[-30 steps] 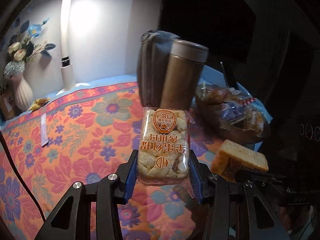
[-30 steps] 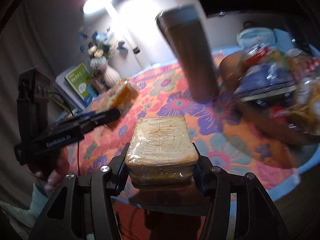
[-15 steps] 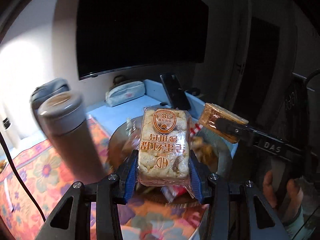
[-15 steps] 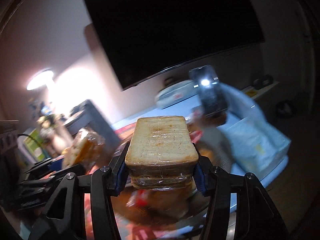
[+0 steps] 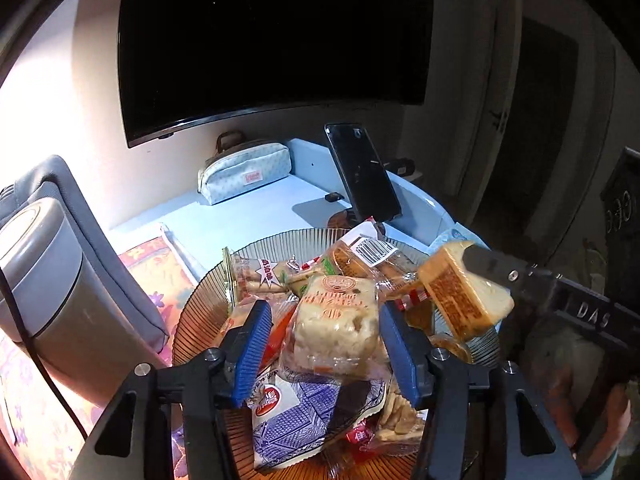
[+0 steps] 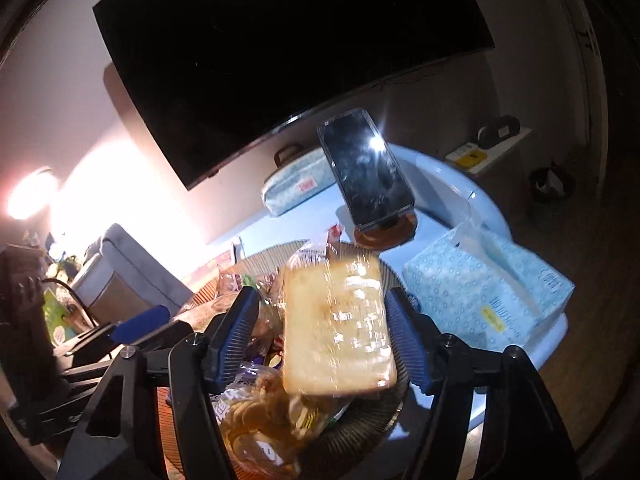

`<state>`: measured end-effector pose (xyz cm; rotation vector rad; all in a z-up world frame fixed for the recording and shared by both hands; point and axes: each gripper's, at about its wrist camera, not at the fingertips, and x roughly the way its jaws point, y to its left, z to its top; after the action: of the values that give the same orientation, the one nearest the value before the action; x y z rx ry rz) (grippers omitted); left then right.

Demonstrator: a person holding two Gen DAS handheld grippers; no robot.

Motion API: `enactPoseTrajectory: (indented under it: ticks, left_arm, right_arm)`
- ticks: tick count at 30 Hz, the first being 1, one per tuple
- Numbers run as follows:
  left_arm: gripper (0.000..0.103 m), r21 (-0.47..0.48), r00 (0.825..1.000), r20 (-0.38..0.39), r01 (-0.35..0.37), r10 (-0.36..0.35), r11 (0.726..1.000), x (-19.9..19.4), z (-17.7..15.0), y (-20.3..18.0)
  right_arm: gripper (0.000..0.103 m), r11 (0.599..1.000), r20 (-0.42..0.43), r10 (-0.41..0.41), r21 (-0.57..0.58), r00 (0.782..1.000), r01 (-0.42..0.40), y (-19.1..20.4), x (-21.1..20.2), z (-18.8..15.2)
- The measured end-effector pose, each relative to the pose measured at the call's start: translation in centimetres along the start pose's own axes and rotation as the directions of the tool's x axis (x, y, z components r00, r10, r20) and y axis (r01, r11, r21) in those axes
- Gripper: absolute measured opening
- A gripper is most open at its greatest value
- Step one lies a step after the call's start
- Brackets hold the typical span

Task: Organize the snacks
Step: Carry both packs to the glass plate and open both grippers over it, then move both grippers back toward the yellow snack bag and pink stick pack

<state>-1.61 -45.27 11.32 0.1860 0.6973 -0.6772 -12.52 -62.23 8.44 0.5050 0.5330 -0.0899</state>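
Dim room lit from one side

A dark television [image 5: 276,40] is mounted on the pale wall [image 5: 84,120]; a lamp [image 6: 30,196] is seen glowing left, a dark doorway [image 5: 536,128] right.

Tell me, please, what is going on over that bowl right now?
A person with a gripper in each hand is dropping wrapped snacks into the ribbed glass bowl. The left gripper has just been opening around a rice cake packet; the right gripper likewise around a wrapped toast sandwich. Both pairs of jaws stand clear of their snacks.
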Motion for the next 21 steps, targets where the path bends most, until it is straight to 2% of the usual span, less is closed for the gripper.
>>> enactPoseTrajectory:
  ticks: [4,7,11,12,13,14,15,18,21]
  left_arm:
    - [0.054,-0.003,1.000,0.012,0.011,-0.011,1.000,-1.1,-0.4,0.4]
    - [0.054,-0.005,1.000,0.025,0.014,-0.014,1.000,-2.1,-0.8,0.8]
    - [0.054,-0.014,0.999,0.039,0.019,-0.019,1.000,-3.9,-1.3,1.5]
    - [0.054,-0.016,0.999,0.047,0.023,-0.022,1.000,-4.6,-1.5,1.7]
    - [0.054,-0.018,0.998,0.056,0.025,-0.024,1.000,-5.4,-1.7,2.0]
    - [0.054,-0.020,0.998,0.064,0.025,-0.024,0.999,-6.1,-1.9,2.2]
    - [0.054,-0.023,0.997,0.076,0.023,-0.021,0.999,-7.0,-2.3,2.5]
    - [0.054,-0.035,0.994,0.107,0.020,-0.016,0.999,-9.7,-3.4,3.7]
    - [0.054,-0.048,0.993,0.120,-0.012,0.018,0.999,-12.2,-4.7,5.2]
  right_arm:
    - [0.067,1.000,-0.004,0.010,-0.001,1.000,-0.010,0.2,-0.3,0.1]
    - [0.067,0.999,-0.051,0.032,0.007,0.998,-0.032,0.2,0.4,-0.1]
    - [0.067,0.999,-0.035,0.041,0.025,0.999,-0.040,0.5,-0.6,-0.4]
    - [0.067,0.999,-0.024,0.036,0.012,0.999,-0.035,1.0,-1.2,-0.5]
    - [0.070,1.000,-0.012,0.028,-0.010,1.000,-0.028,1.6,-1.8,-0.6]
    - [0.078,0.999,0.000,0.018,-0.033,1.000,-0.018,2.3,-2.3,-0.8]
    - [0.080,0.998,0.013,0.012,-0.059,1.000,-0.011,3.0,-2.8,-1.0]
    - [0.080,0.989,0.019,0.023,-0.145,1.000,-0.019,5.6,-3.9,-2.0]
    - [0.080,0.972,-0.003,0.068,-0.223,0.998,-0.067,8.8,-4.5,-3.7]
